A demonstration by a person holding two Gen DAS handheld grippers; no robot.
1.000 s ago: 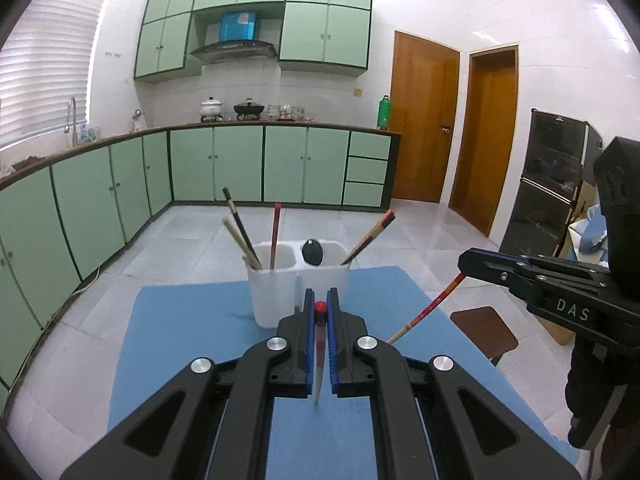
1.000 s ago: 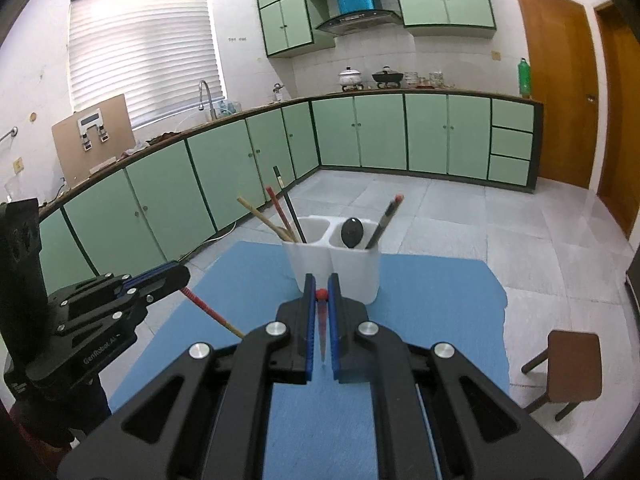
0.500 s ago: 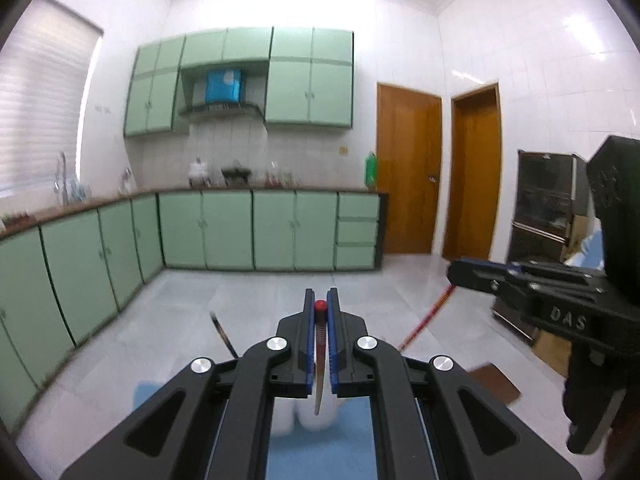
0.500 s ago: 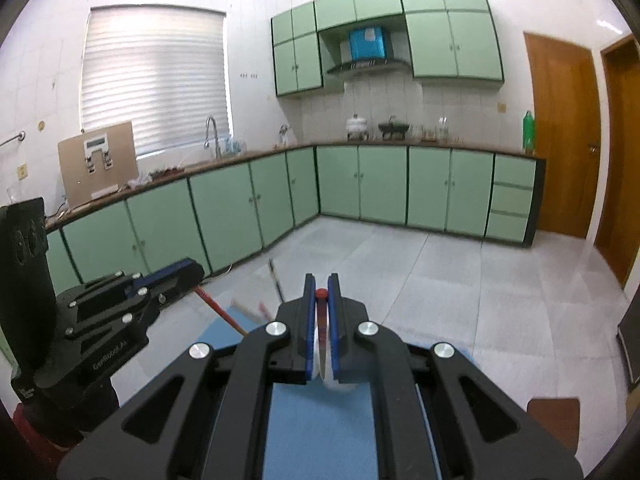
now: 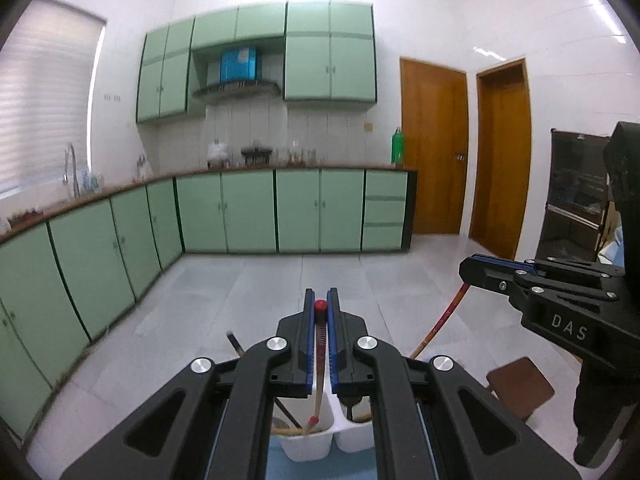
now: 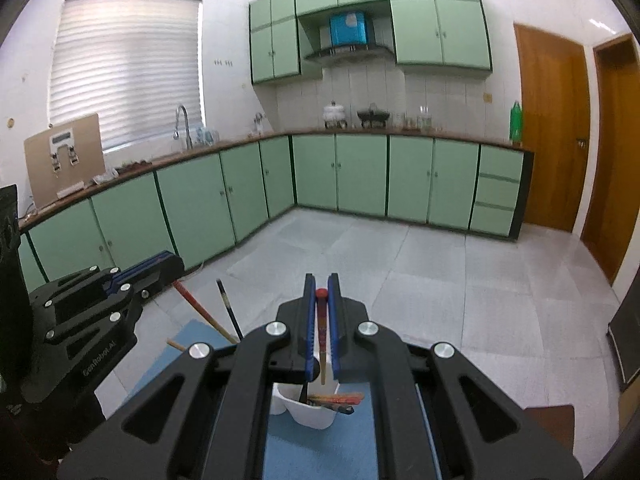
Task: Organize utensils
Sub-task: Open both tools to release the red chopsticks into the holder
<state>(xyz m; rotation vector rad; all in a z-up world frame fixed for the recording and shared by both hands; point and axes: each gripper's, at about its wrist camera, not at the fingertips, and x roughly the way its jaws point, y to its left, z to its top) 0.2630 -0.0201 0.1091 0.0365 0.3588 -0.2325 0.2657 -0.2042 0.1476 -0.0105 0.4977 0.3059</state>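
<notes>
Whereas 1 s ago both grippers hung back from the holder with the whole blue mat in sight, they now sit right above it, so that each view shows only the white tub's rim under the fingers. The left gripper has its jaws clamped on a red-tipped chopstick, whose lower end dips into the holder's left compartment among the sticks already there. The right gripper is likewise closed on its own chopstick, whose tip hangs just over the right compartment; whether it has crossed the rim I cannot tell.

That change suggests the carry is over and the drop is next: each stick looks lined up with a compartment, and opening the jaws should let it slide in. The holder stands on the mat, near its far edge.

Readable writing: "DAS" on the right gripper's body in the left view, and "GenRobot.AI", partly blurred, on the left gripper's body in the right view. Nothing else can be read.
</notes>
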